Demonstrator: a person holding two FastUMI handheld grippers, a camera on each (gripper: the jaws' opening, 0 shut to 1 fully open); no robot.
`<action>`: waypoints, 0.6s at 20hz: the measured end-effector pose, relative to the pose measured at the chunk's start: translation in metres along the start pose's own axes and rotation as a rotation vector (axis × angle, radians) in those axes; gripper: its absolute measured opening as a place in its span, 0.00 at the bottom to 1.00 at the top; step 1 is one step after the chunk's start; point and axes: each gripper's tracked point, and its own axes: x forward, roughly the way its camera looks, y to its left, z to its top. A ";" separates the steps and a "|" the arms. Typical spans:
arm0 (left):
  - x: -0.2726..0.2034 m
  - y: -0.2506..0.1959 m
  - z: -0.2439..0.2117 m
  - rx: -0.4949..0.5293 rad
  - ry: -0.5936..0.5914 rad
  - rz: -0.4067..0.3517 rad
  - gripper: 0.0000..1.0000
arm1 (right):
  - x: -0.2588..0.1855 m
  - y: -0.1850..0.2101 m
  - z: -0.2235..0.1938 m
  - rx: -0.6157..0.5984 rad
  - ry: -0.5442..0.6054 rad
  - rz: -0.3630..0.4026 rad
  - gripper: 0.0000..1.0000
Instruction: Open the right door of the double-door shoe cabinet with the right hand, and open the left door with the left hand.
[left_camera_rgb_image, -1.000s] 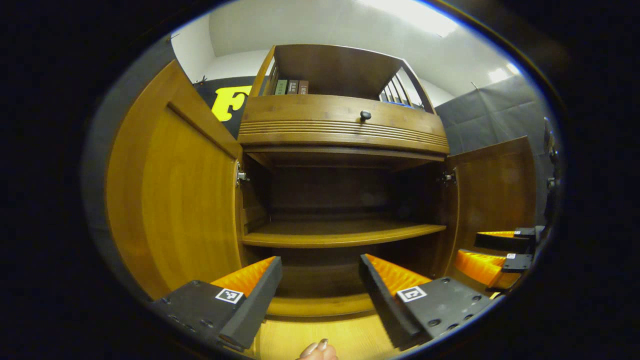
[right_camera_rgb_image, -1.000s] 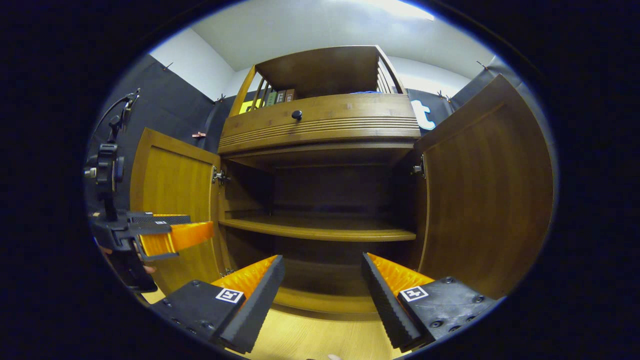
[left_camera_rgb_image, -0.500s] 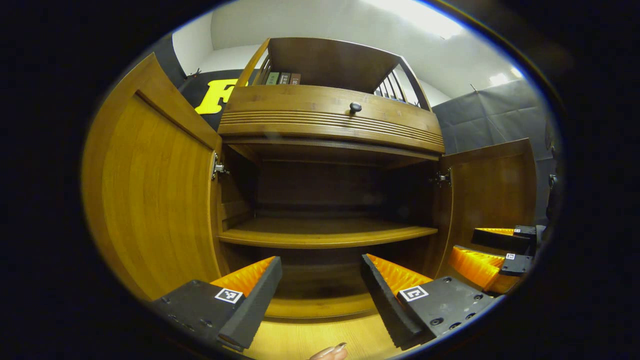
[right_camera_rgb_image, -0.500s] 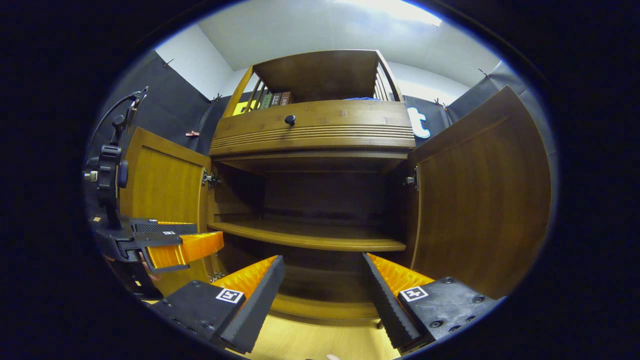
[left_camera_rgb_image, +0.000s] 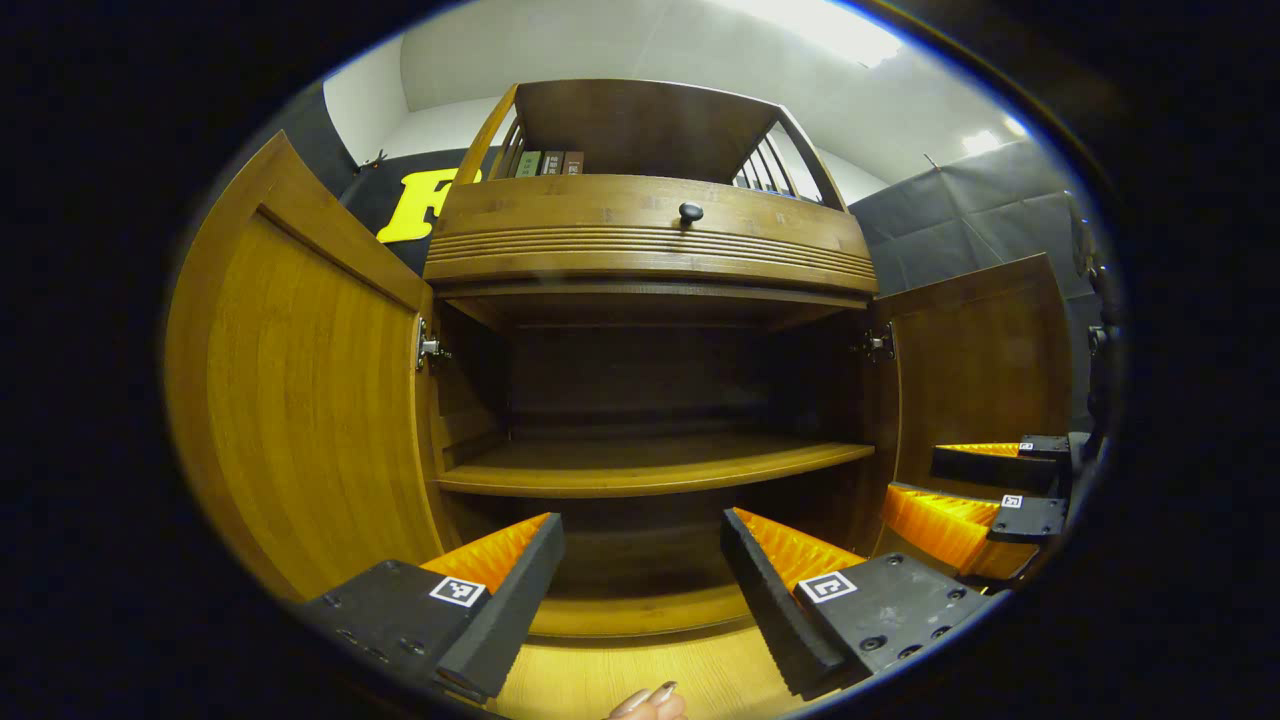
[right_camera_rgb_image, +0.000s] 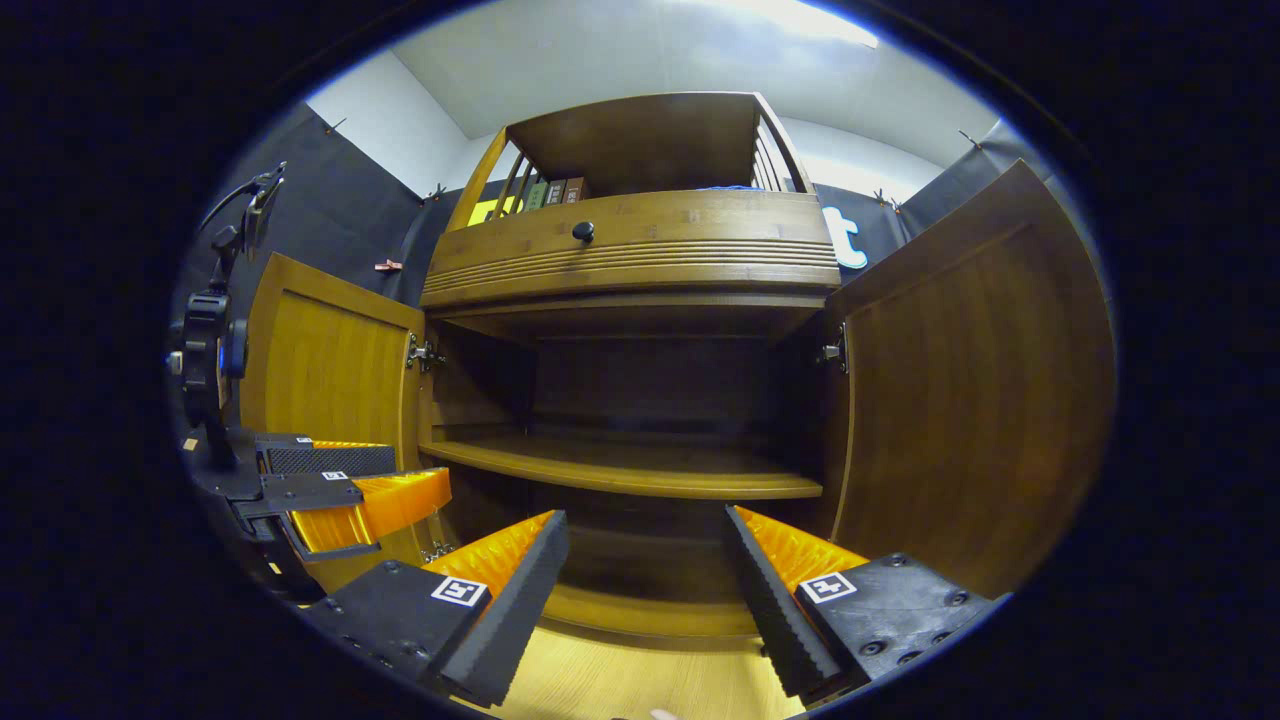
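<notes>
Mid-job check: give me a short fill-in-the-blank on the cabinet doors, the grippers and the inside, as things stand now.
1. Both doors, the left door and the right door, stand ____.
2. The left gripper and the right gripper each hold ____.
3. The drawer above the opening has one round ____.
4. The shelf inside is ____.

Missing words: open; nothing; knob; empty
</notes>
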 end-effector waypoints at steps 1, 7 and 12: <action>0.000 -0.001 0.001 0.000 -0.001 -0.005 0.98 | 0.000 -0.001 0.001 0.001 0.000 -0.002 0.97; -0.005 0.007 0.010 -0.009 -0.030 0.008 0.98 | -0.002 -0.005 0.008 0.012 -0.015 -0.014 0.97; -0.005 0.007 0.013 -0.011 -0.032 0.011 0.98 | -0.004 -0.004 0.012 0.025 -0.025 -0.007 0.99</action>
